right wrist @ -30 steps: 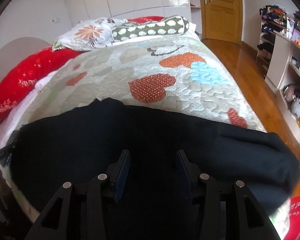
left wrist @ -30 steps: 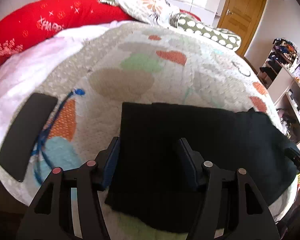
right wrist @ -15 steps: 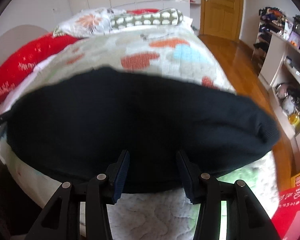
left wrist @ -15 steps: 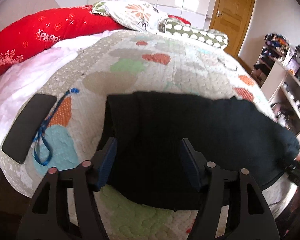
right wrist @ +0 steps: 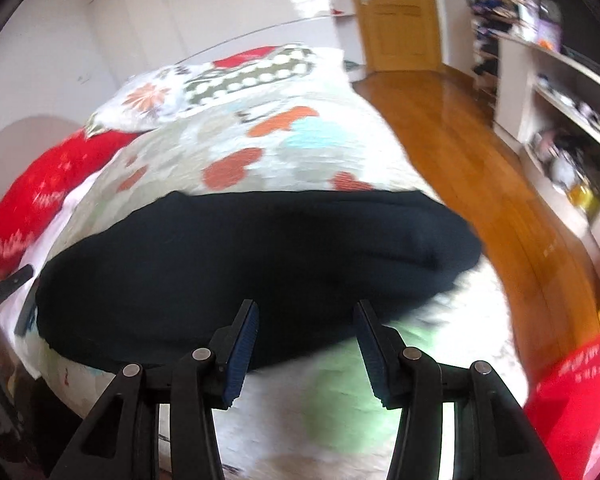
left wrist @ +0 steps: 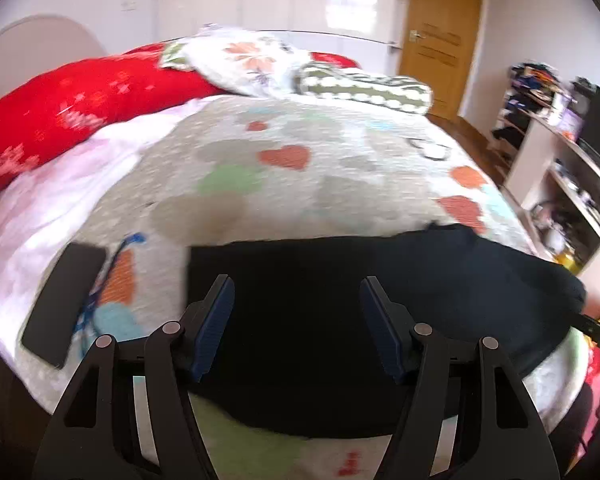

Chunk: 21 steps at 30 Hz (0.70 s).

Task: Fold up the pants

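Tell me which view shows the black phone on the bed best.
The left wrist view: the black phone lies whole on the quilt, left of the pants. The right wrist view catches only a dark sliver of it at the far left edge.

Left gripper (left wrist: 296, 300): black angular plastic frame, silver pivot screws, ribbed blue pads (left wrist: 214, 326). Right gripper (right wrist: 306, 322): apparently identical build, though motion blur limits detail. No cables visible.

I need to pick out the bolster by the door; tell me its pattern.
The bolster is olive green with rows of white dots, clearest in the left wrist view.
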{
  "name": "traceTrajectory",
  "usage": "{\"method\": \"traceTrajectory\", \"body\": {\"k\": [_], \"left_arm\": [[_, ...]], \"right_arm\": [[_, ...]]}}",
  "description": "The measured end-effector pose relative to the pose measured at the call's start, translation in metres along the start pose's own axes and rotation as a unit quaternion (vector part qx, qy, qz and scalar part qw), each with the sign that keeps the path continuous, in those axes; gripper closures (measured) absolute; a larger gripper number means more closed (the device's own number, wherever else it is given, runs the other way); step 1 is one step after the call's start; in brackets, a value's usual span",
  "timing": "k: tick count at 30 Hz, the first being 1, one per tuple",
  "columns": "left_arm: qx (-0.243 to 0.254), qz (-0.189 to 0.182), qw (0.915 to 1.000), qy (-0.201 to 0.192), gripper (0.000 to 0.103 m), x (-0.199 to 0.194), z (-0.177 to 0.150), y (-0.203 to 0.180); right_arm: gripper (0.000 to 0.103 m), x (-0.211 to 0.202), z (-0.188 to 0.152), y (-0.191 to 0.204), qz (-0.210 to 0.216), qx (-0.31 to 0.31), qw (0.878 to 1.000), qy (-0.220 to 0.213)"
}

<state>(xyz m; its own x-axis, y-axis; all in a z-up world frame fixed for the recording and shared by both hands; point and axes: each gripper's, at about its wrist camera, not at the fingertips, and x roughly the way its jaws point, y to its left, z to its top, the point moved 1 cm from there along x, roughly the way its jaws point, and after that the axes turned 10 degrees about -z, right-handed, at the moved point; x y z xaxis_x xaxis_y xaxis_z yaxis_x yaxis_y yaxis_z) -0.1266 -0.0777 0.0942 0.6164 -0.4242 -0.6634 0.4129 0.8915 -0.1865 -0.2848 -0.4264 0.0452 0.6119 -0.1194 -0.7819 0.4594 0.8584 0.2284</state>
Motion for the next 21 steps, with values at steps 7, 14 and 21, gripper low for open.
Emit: {"method": "traceTrajectory", "body": {"k": [7,14,21], "left_arm": [[0.041,-0.105,0.992,0.056,0.038,0.039,0.011,-0.065],[0.093,-0.195,0.9693,0.118,0.038,0.092,0.022,-0.144],[0.135,-0.226,0.9518,0.158,0.038,0.142,0.028,-0.211]], "right_arm": [[0.052,0.002,-0.008,-0.047,0.026,0.085,0.996,0.019],[0.05,0.011,-0.013,-0.062,0.037,0.111,0.993,0.033],[0.032,0.025,-0.006,-0.073,0.069,0.135,0.988,0.029]]}}
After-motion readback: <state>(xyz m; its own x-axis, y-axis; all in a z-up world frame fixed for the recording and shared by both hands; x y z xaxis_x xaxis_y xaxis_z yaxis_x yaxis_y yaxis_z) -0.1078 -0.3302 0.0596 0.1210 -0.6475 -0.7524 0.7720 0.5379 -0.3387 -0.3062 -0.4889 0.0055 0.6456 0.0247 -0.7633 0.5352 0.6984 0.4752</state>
